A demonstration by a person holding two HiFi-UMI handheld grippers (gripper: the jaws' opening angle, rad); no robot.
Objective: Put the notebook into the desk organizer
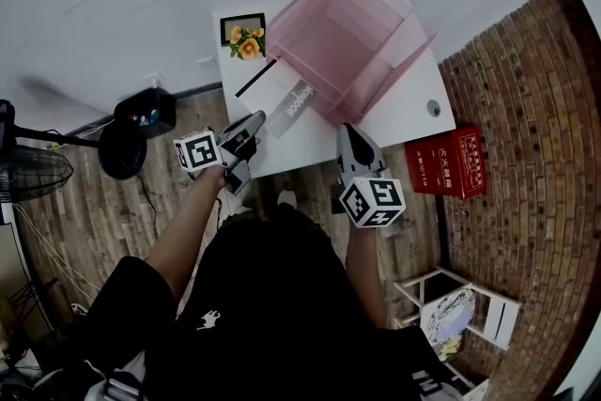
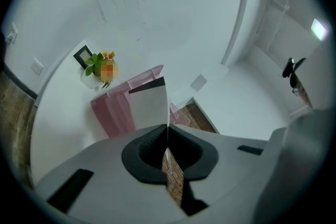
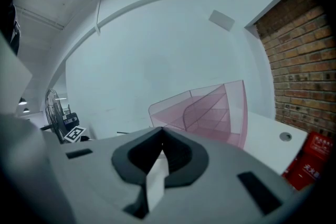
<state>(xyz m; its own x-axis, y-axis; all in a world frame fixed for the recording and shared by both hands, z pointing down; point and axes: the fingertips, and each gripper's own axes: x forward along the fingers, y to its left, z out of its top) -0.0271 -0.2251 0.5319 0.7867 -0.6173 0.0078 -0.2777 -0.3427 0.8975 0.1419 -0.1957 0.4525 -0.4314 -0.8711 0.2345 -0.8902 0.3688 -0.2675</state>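
White notebook [image 1: 268, 91] with a black spine, gripped by its edge in the clenched left tongs [image 1: 255, 125], over the white worktop [image 1: 404, 113], just beside the pink desk organizer [image 1: 352, 42], right tongs [image 1: 349, 134] clenched on nothing, at the worktop's near edge.

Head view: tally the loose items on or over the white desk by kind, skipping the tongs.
Pink desk organizer: 1
Notebook: 1
Black picture frame: 1
Flowers: 1
Total: 4
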